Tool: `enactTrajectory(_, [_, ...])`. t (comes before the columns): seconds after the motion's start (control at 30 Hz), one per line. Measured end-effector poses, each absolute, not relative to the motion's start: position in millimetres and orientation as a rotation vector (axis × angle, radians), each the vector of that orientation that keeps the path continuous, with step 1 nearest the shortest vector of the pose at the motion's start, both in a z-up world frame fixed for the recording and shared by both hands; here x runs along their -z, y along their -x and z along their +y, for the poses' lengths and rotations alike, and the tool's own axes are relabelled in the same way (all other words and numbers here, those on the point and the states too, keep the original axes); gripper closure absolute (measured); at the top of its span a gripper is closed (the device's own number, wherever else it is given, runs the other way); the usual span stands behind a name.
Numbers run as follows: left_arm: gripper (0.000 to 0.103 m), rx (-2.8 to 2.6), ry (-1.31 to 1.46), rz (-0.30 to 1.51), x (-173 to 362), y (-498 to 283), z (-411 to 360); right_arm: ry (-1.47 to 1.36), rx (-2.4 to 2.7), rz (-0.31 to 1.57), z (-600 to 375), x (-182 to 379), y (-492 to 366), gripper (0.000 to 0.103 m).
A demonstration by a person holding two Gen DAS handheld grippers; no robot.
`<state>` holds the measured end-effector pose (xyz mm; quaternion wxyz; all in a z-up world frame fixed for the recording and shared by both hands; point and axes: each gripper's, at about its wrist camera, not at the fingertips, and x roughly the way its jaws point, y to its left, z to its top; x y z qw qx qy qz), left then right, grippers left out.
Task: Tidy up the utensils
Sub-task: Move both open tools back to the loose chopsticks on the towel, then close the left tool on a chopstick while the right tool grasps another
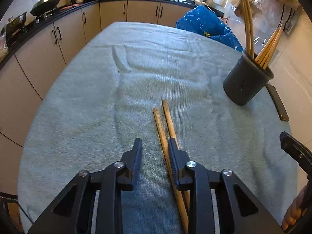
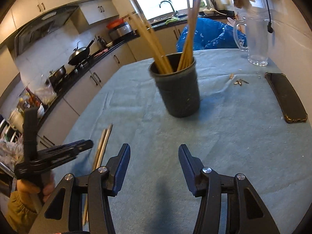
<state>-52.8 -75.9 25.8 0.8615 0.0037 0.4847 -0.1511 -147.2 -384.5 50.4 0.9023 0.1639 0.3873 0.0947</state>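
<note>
Two wooden chopsticks (image 1: 164,128) lie side by side on the light blue towel (image 1: 97,107), also seen in the right wrist view (image 2: 103,144). My left gripper (image 1: 155,144) is open and empty just above them; its right finger (image 1: 173,156) overlaps them and the left finger is over bare cloth. A dark grey holder cup (image 1: 246,81) with several chopsticks upright stands at the right, and in the middle of the right wrist view (image 2: 178,89). My right gripper (image 2: 154,150) is open and empty, short of the cup.
A black phone (image 2: 286,97) lies at the right table edge. A clear glass jug (image 2: 255,39) stands behind it, with small keys (image 2: 240,81) nearby. A blue plastic bag (image 1: 206,23) sits past the far table edge. Kitchen counters with pans run along the left.
</note>
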Motion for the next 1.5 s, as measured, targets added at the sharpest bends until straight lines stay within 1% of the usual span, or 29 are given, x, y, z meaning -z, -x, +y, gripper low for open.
enactTrajectory(0.1, [0.084, 0.318, -0.022, 1.019, -20.5, 49.8, -79.0, -0.321, -0.199, 0.796, -381.3, -52.0, 148.9, 0.048])
enactTrajectory(0.27, [0.085, 0.309, -0.067, 1.008, -18.3, 46.9, -92.1, -0.317, -0.199, 0.805, -379.9, -49.2, 147.8, 0.048])
enactTrajectory(0.3, [0.088, 0.302, -0.087, 1.004, -18.7, 44.9, -95.7, -0.314, -0.200, 0.809, -376.7, -49.2, 145.5, 0.048])
enactTrajectory(0.33, [0.094, 0.294, -0.101, 1.000, -18.8, 43.8, -97.6, -0.313, -0.198, 0.813, -375.3, -48.5, 145.3, 0.048])
enactTrajectory(0.43, [0.096, 0.288, -0.063, 1.019, -18.8, 37.3, -92.9, -0.305, -0.200, 0.823, -371.8, -46.4, 145.1, 0.048])
enactTrajectory(0.6, [0.096, 0.254, -0.029, 1.049, -19.8, 41.7, -68.2, -0.250, -0.241, 0.853, -353.7, -45.4, 140.6, 0.048])
enactTrajectory(0.83, [0.096, 0.277, 0.143, 1.092, -17.7, 47.6, -22.8, -0.171, -0.377, 0.946, -286.1, -26.6, 106.5, 0.048])
enactTrajectory(0.93, [0.096, 0.300, 0.195, 1.096, -16.5, 46.8, -15.2, -0.150, -0.418, 0.984, -254.6, -16.9, 88.6, 0.051])
enactTrajectory(1.07, [0.096, 0.316, 0.213, 1.092, -15.6, 46.5, -13.2, -0.078, -0.429, 1.019, -224.1, -3.3, 74.8, 0.052])
enactTrajectory(1.1, [0.096, 0.317, 0.214, 1.090, -15.6, 46.6, -13.2, -0.061, -0.420, 1.011, -221.4, -2.9, 73.8, 0.053])
enactTrajectory(1.17, [0.096, 0.315, 0.212, 1.088, -15.8, 47.2, -13.8, -0.008, -0.387, 1.007, -215.9, -2.7, 72.5, 0.063])
enactTrajectory(1.2, [0.096, 0.312, 0.208, 1.087, -15.8, 47.5, -14.9, 0.026, -0.359, 1.010, -215.3, -2.2, 72.3, 0.077])
enactTrajectory(1.23, [0.096, 0.307, 0.204, 1.087, -15.9, 48.0, -16.2, 0.041, -0.343, 1.014, -217.3, -2.1, 71.9, 0.087])
enactTrajectory(1.33, [0.096, 0.313, 0.205, 1.099, -16.5, 49.4, -22.7, 0.019, -0.317, 1.040, -234.3, -2.0, 73.3, 0.092])
enactTrajectory(1.5, [0.096, 0.383, 0.247, 1.158, -12.9, 58.1, -40.5, 0.018, -0.291, 1.072, -277.5, -1.7, 92.4, 0.093])
